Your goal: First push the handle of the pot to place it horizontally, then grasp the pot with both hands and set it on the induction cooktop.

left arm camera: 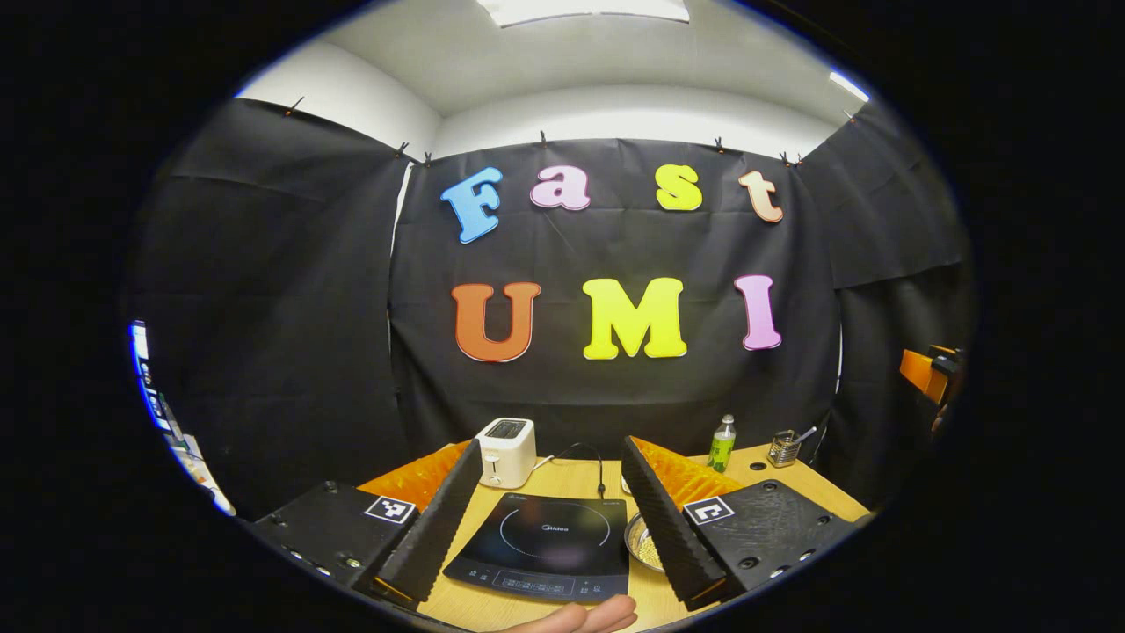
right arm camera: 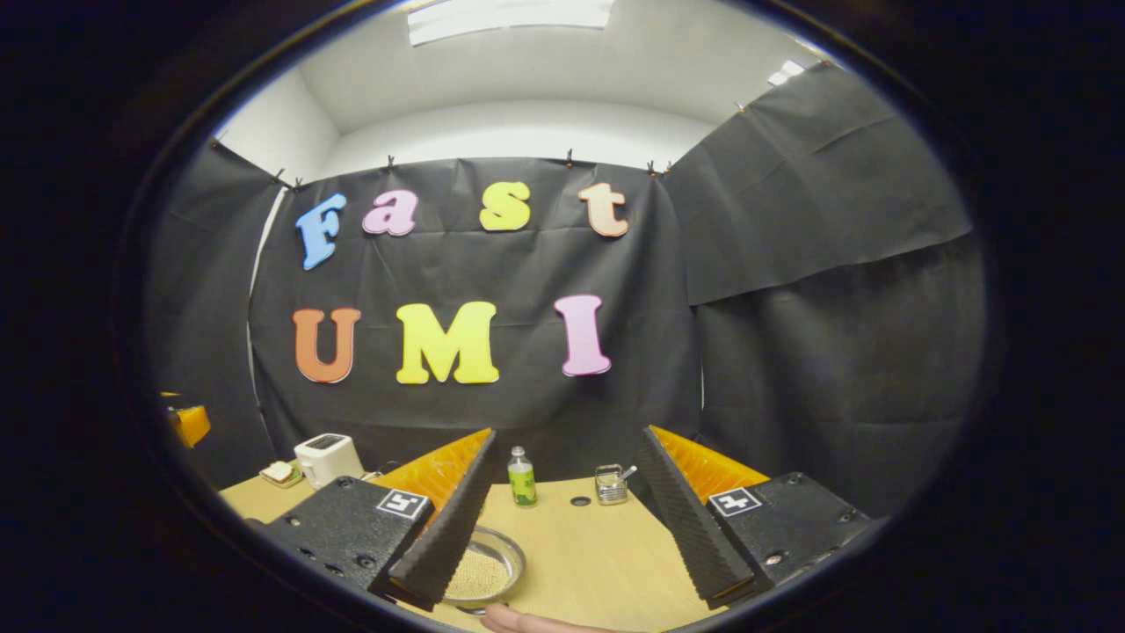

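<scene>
In the left gripper view, the left gripper (left arm camera: 549,527) is being held wide open and empty above the cooktop (left arm camera: 545,545); the pot (left arm camera: 644,543) is lying just right of it. In the right gripper view, the right gripper (right arm camera: 571,549), also spread and empty, is being kept with the pot (right arm camera: 485,571) low left; the handle cannot be made out.

Light wood worktop (left arm camera: 571,482). Black induction cooktop (left arm camera: 545,545) flat on it, near front edge. White toaster (left arm camera: 506,451) behind cooktop, to its left; cable (left arm camera: 587,457) trailing behind cooktop. Shallow metal pot (right arm camera: 485,569) with pale grains just right of cooktop. Green bottle (left arm camera: 722,443) and metal utensil holder (left arm camera: 783,448) far right of cooktop, at back edge. Small plate (right arm camera: 281,474) beside toaster.
</scene>
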{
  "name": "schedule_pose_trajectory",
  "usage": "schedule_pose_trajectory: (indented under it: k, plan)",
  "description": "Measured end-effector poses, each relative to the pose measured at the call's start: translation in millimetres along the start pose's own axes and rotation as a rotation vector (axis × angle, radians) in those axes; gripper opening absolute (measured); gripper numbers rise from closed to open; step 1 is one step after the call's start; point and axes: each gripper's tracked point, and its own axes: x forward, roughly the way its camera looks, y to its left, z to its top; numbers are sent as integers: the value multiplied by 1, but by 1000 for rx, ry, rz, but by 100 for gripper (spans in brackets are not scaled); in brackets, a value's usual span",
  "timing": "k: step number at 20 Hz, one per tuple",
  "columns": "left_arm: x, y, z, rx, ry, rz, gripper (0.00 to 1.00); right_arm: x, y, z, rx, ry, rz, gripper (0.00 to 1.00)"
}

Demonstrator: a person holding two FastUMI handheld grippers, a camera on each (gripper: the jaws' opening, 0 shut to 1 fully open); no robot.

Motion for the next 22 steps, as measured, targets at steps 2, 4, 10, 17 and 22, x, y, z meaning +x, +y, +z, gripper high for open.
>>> schedule_pose_trajectory:
  k: [2, 4, 10, 17, 22]
  plan:
    - [-2, 0, -1, 5, 0, -4, 95, 1, 2, -5, 1, 10, 6, 96]
    - [-3, -1, -2, 5, -2, -5, 95, 4, 8, -10, 8, 18, 29, 96]
    - [-10, -11, -6, -11, -6, -23, 95, 16, 45, -49, -3, 83, 178, 67]
    - [-21, -20, -14, 25, -8, -45, 95, 14, 93, -116, -25, 253, 324, 2]
    - [-29, -23, -8, 34, -27, -60, 95, 6, 115, -151, -92, 297, 372, 3]
